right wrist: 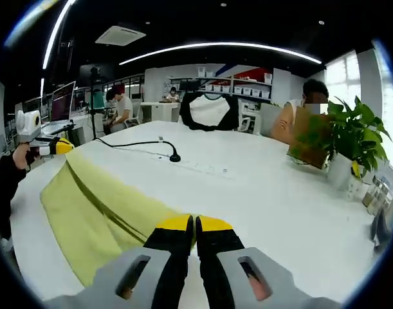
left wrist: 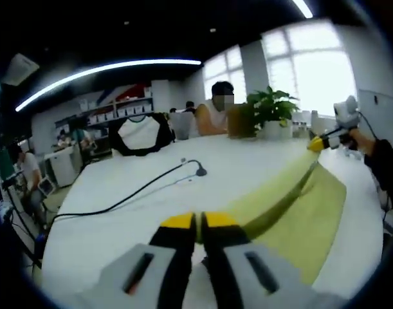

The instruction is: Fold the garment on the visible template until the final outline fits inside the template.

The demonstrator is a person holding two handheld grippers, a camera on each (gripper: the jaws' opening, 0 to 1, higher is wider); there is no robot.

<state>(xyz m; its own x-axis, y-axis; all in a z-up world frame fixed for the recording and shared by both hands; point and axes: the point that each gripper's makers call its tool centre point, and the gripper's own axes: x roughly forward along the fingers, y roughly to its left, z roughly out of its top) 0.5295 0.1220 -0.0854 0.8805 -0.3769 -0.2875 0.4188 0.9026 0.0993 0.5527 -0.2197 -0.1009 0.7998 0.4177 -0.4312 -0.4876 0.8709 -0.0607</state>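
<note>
left gripper [left wrist: 197, 221]: jaws clenched together, yellow tips meeting on the near end of the garment; in the right gripper view it sits far off at the left [right wrist: 60, 147], also pinched on cloth.
right gripper [right wrist: 194, 223]: jaws clenched, tips closed on the opposite end of the same cloth; in the left gripper view it sits far off at the right [left wrist: 319, 143].
garment [left wrist: 299, 212]: yellow-green cloth, pulled taut into a ridge between the two grippers, its lower part draped onto the bench.
long axis: runs straight from one gripper to the other, so each gripper looks along the ridge toward its partner.
which is nearer: neither; each holds one end, well apart, the cloth's span between them.
bench [right wrist: 260, 193]: white, wide; the garment [right wrist: 100, 212] lies along its edge nearest the person.
template: cannot tell; no outline is visible on the bench.
cable [left wrist: 128, 196]: black, on the bench beyond the cloth, apart from it.
plant [right wrist: 350, 138]: potted, farther back, well apart.
judgement: the coming fold likely depends on moving both ends together across that axis.
</note>
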